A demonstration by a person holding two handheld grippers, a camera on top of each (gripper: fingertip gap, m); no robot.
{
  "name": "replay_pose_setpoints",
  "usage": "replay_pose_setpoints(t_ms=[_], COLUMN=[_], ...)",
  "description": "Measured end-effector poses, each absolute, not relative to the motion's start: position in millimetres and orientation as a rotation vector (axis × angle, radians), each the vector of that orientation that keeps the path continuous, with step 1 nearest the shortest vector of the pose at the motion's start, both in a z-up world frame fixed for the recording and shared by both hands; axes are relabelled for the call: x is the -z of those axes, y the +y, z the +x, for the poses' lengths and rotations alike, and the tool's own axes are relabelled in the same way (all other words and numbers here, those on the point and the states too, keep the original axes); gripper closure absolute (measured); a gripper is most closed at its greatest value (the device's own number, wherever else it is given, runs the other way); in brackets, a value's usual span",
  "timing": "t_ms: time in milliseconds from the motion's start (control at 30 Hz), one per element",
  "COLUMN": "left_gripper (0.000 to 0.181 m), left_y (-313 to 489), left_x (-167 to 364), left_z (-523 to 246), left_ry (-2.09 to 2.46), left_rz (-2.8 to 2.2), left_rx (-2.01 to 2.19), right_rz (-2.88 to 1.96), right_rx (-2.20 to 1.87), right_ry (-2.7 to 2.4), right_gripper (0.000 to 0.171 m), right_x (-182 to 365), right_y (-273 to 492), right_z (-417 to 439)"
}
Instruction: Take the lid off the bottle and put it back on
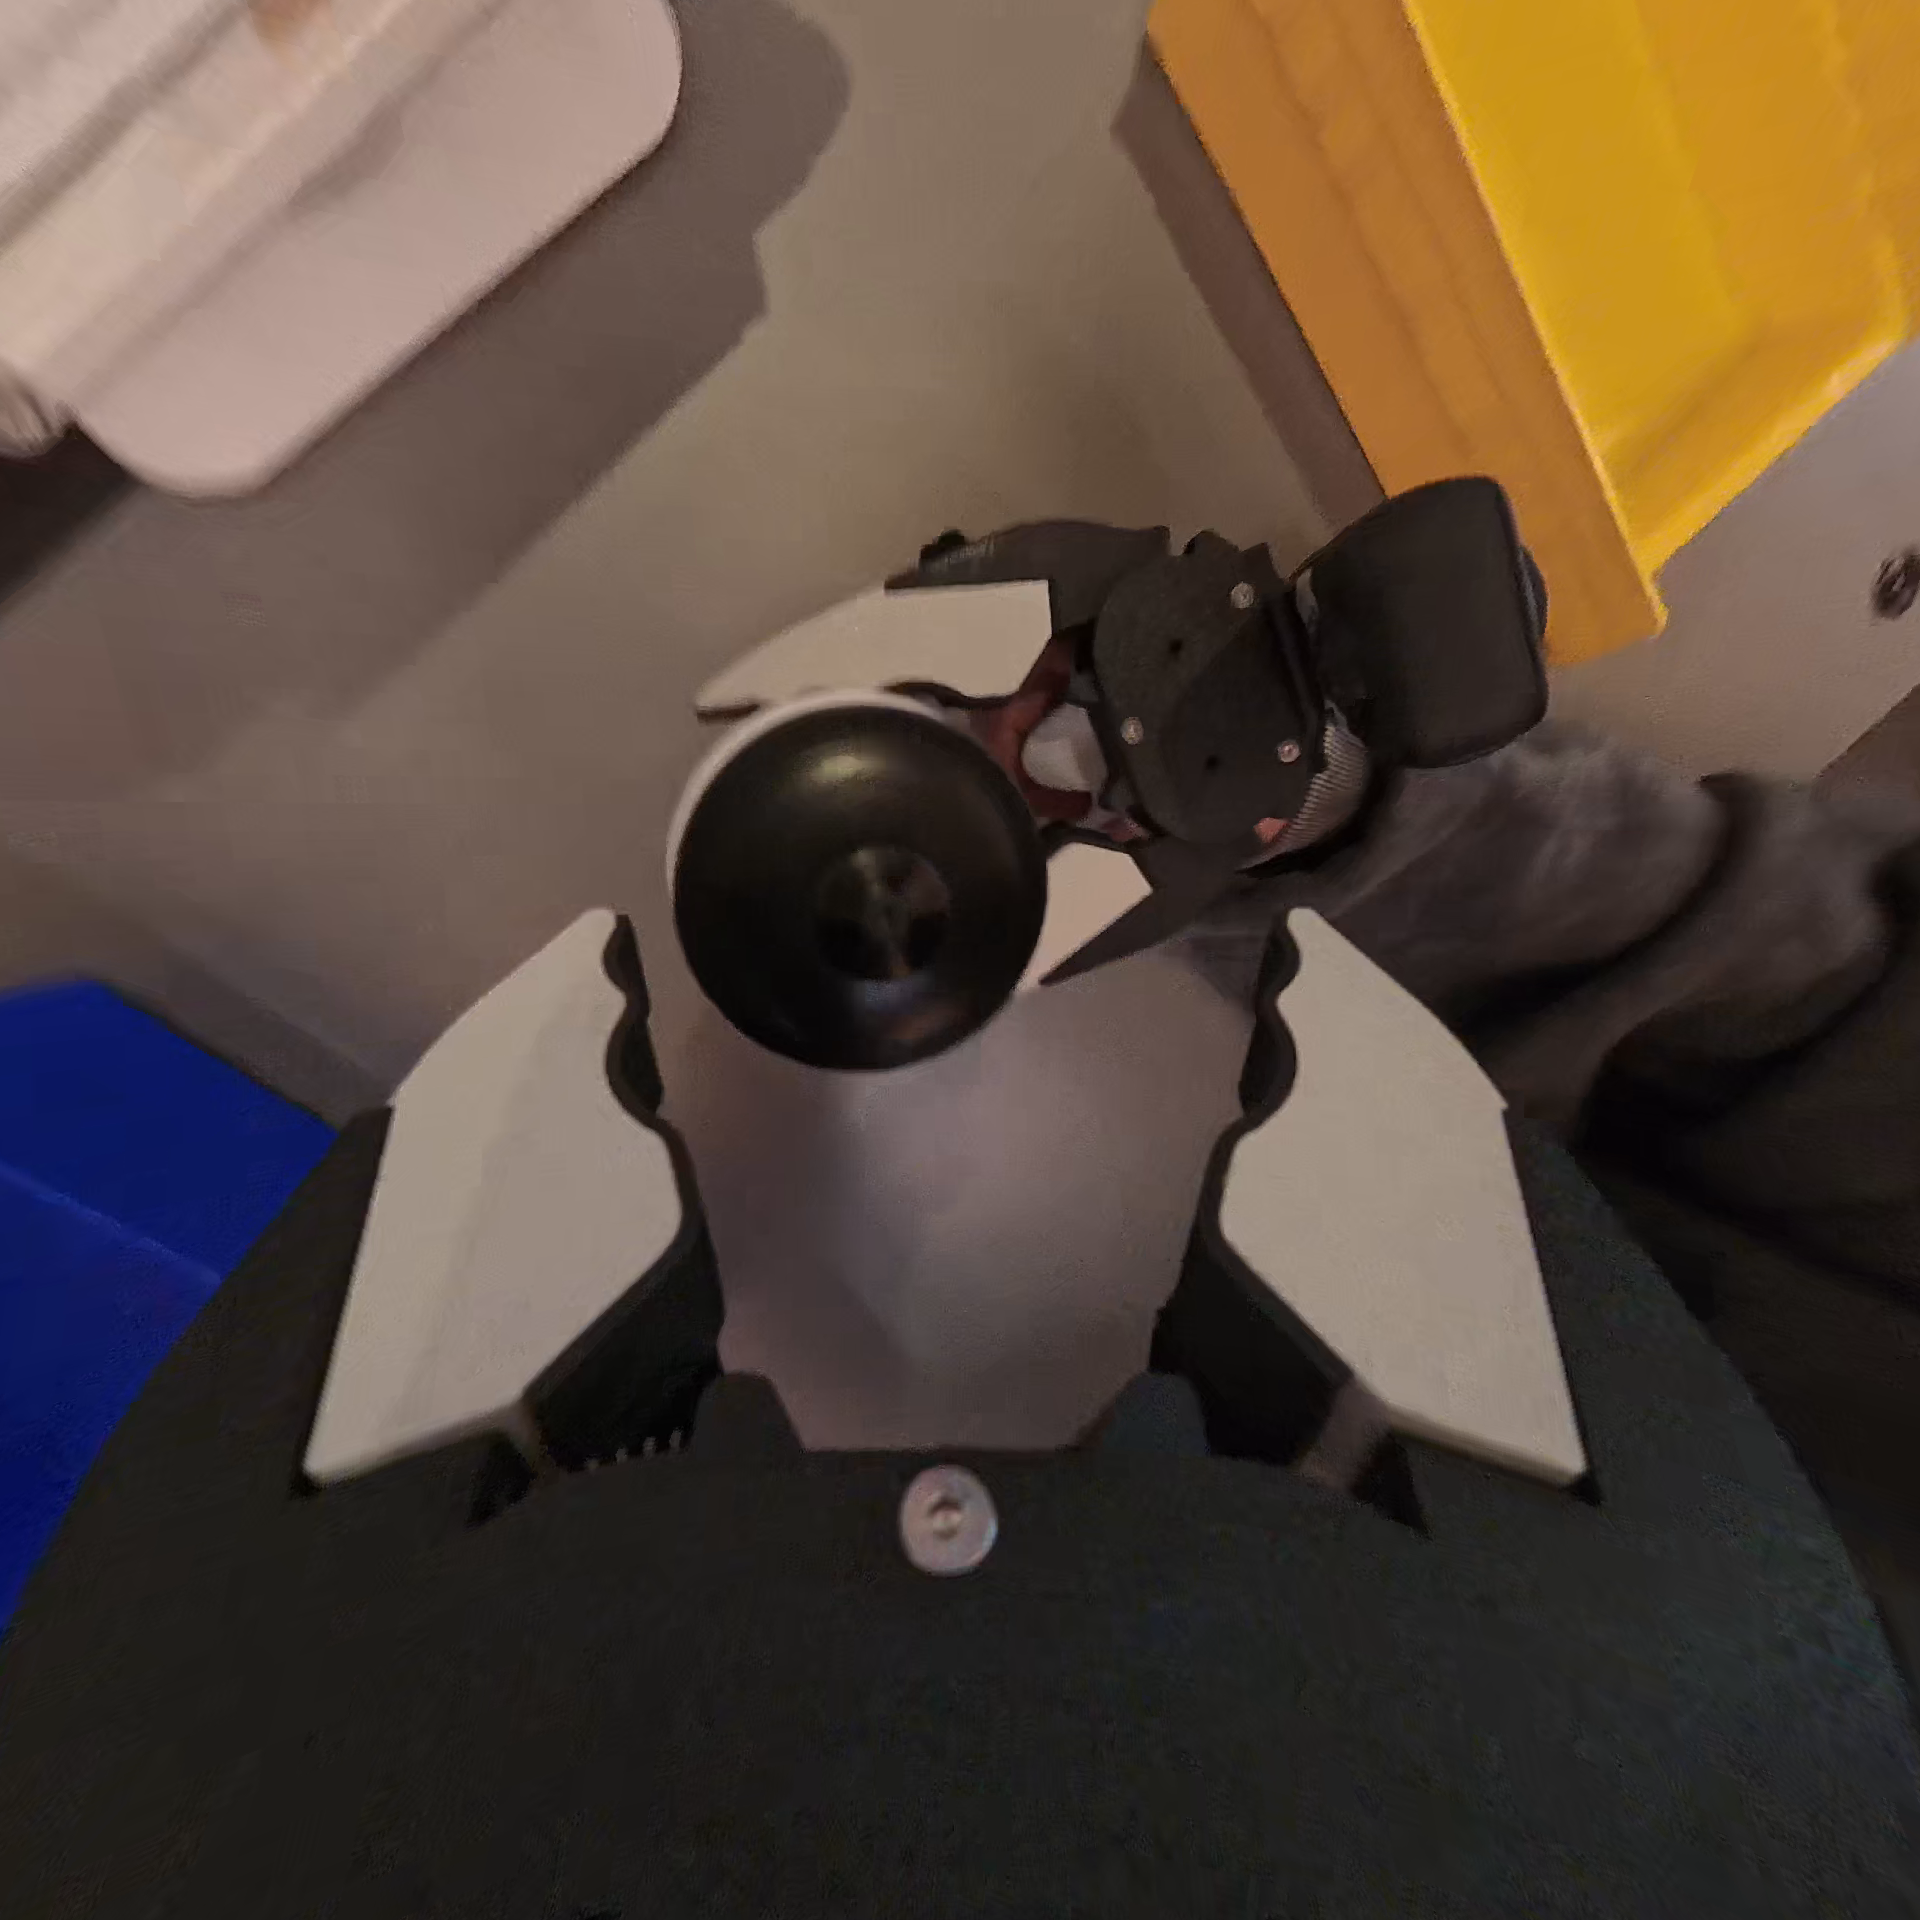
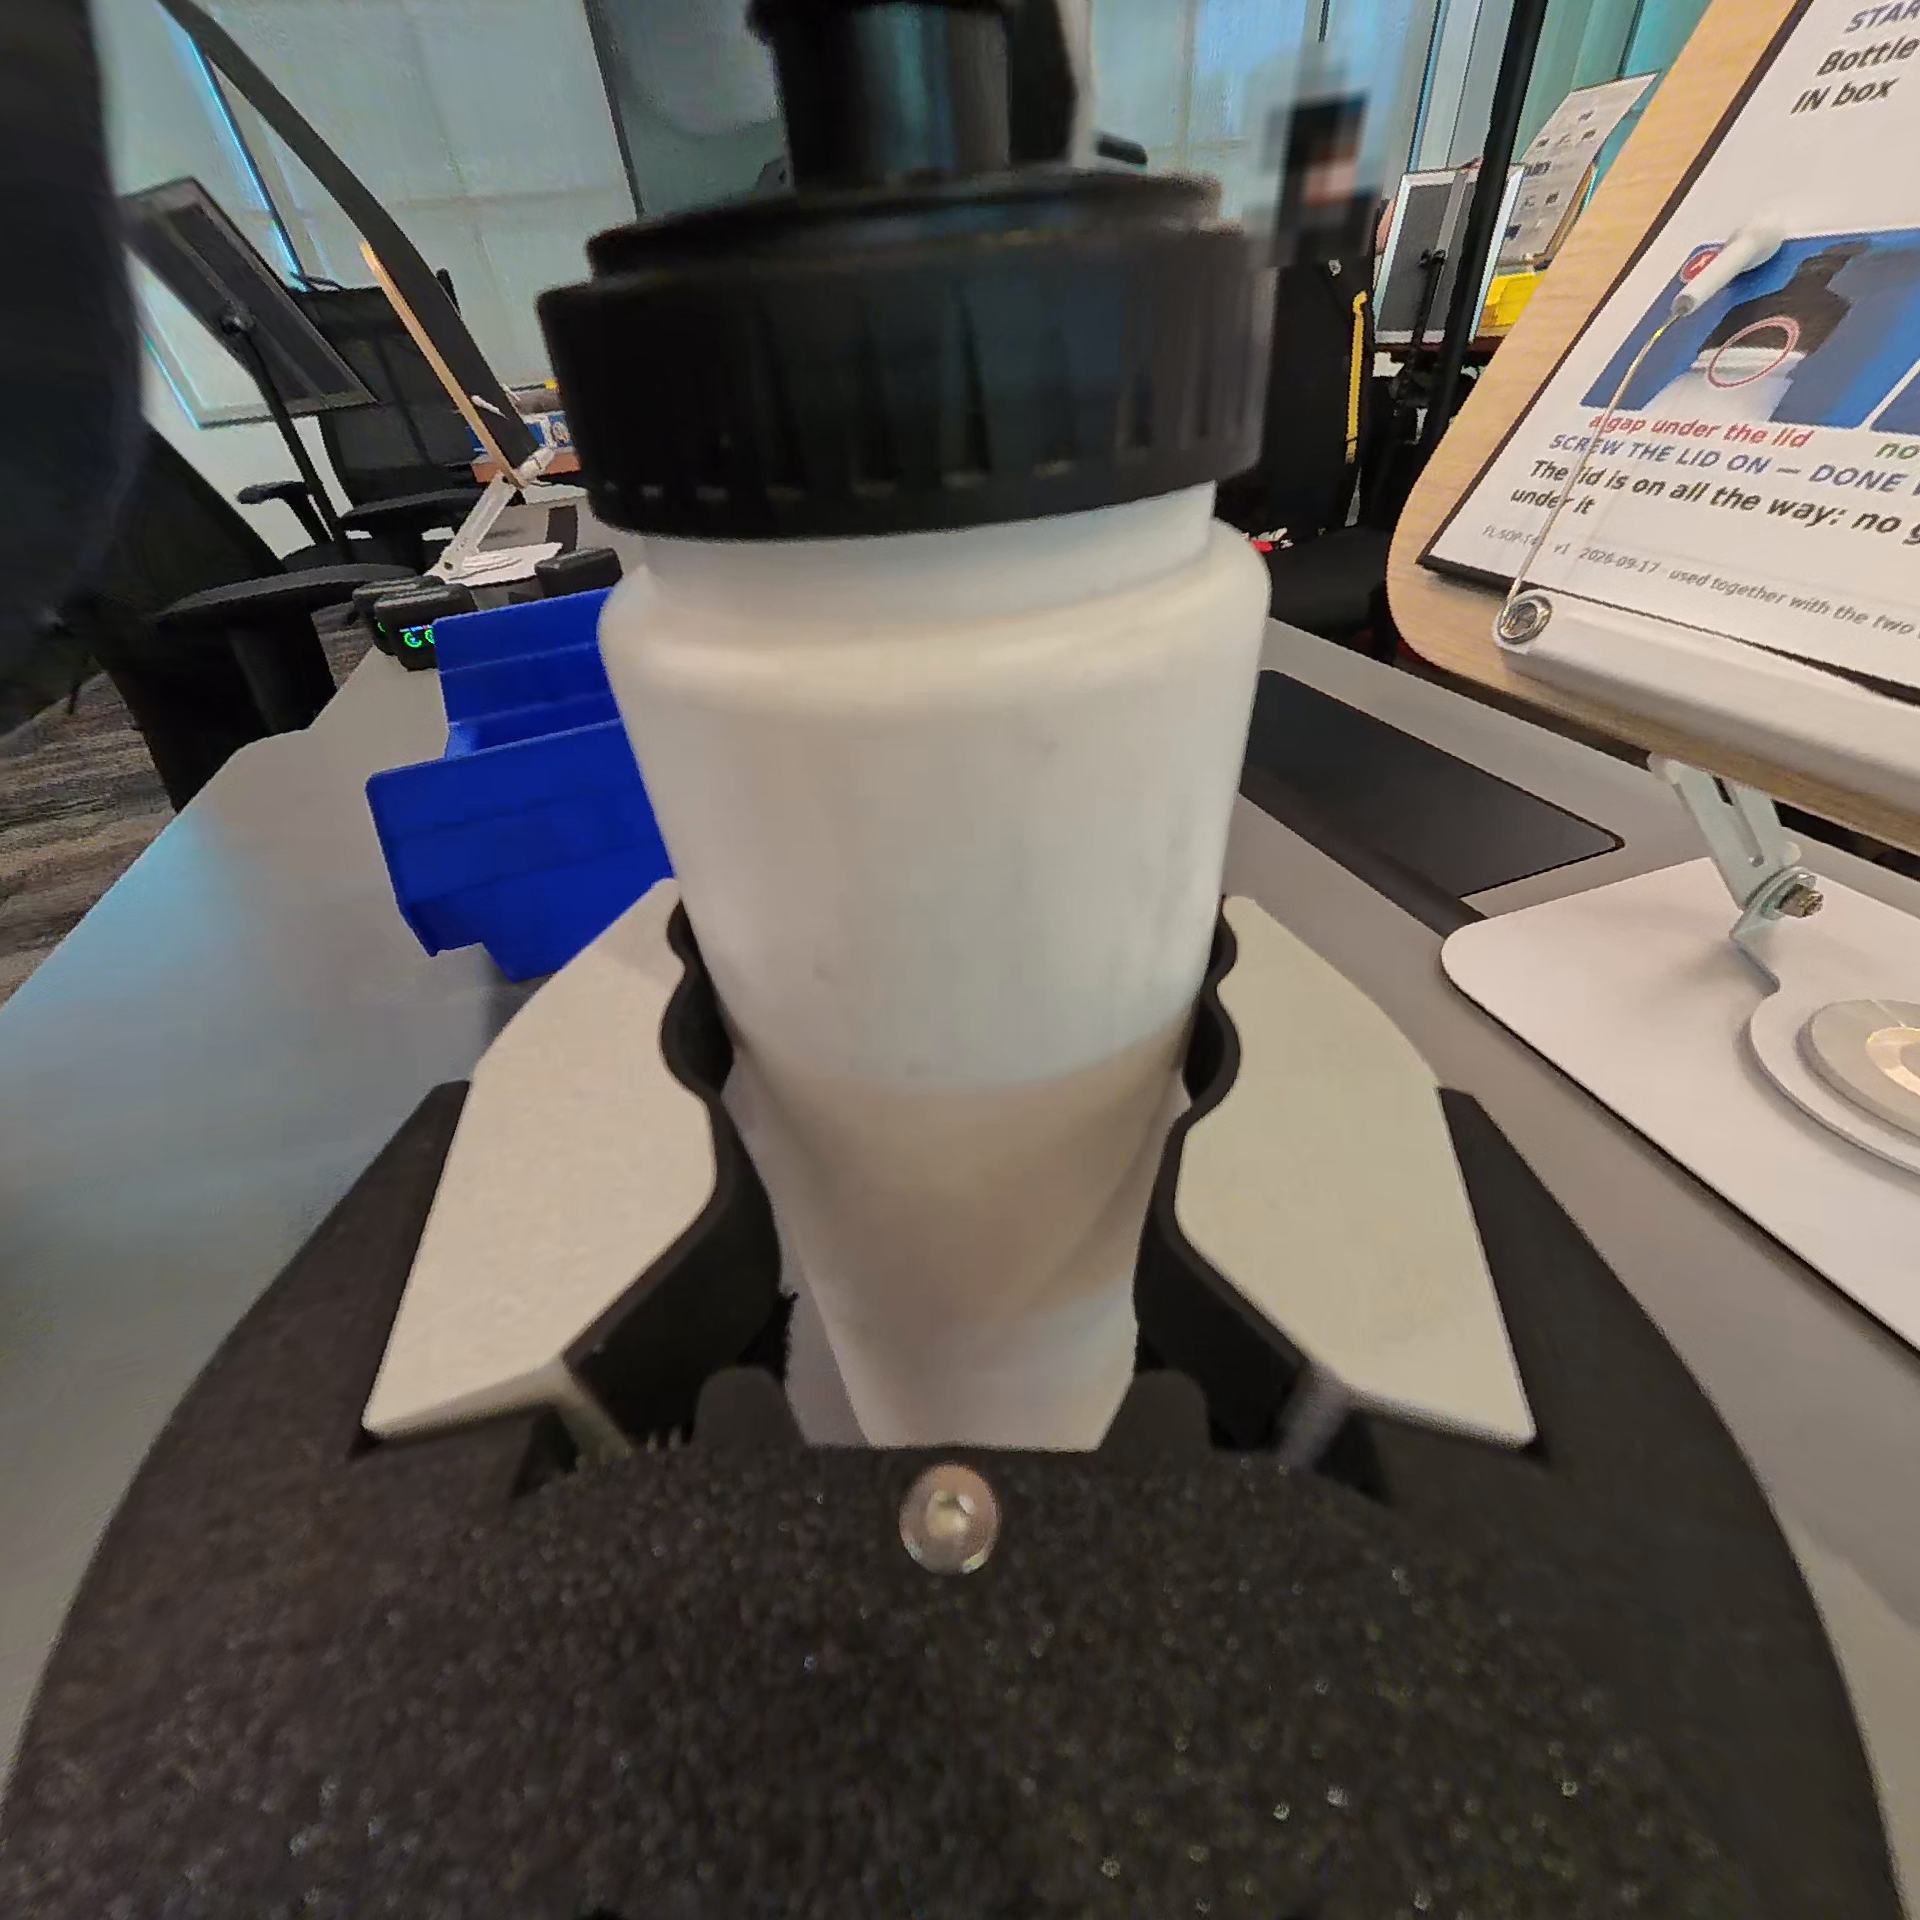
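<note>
The right gripper (image 2: 951,1049) is clamped around the white bottle (image 2: 935,831), holding it upright over the grey table (image 2: 208,987); both fingers (image 2: 582,1143) press its sides, and the bottle's base is hidden behind the gripper body. The black lid (image 2: 894,353) sits on the neck, though motion blur makes it hard to tell whether it is fully seated. From above, the left gripper (image 1: 935,997) hangs over the lid with its jaws spread wide, touching nothing. A blue bin (image 2: 520,810) stands behind the bottle, partly covered by it. A yellow bin (image 1: 1558,260) is cut off at the frame edge. A leaning instruction board (image 2: 1662,364) stands to the right.
</note>
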State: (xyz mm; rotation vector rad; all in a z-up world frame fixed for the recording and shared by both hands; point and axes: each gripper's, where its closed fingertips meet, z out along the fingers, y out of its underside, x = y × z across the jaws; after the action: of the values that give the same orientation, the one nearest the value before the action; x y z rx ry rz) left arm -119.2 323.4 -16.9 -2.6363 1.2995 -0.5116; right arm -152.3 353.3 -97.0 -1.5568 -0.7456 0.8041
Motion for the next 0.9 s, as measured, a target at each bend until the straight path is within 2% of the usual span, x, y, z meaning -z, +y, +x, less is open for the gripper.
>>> replay_pose_setpoints(t_ms=[267,333,367,400,500,633,900], left_gripper=[0.072,0.084,0.102,0.111,0.111,0.111,0.110], left_y=[331,337,339,338,338,335,336], left_x=[24,28,28,29,30,30,31], left_z=[-128,-130,-129,-127,-127,-129,-138], left_ry=[1.034,0.983,0.958,0.950,0.984,1.284,2.258], left_rz=[-2.797,-2.809,-2.807,-2.821,-2.832,-2.746,-2.221], left_rx=[0.245,0.199,0.202,0.236,0.239,0.230,0.092], right_rz=[-1.599,-1.596,-1.592,-1.592,-1.596,-1.589,-1.588], right_rx=[-0.758,-0.756,-0.757,-0.756,-0.756,-0.751,-0.750], right_ry=[-0.761,-0.754,-0.752,-0.750,-0.754,-0.763,-0.765], right_gripper=[0.083,0.084,0.084,0.084,0.084,0.084,0.084], right_x=[101,101,101,101,101,101,101], right_y=[353,354,354,354,354,353,353], right_z=[-152,-153,-153,-153,-153,-154,-157])
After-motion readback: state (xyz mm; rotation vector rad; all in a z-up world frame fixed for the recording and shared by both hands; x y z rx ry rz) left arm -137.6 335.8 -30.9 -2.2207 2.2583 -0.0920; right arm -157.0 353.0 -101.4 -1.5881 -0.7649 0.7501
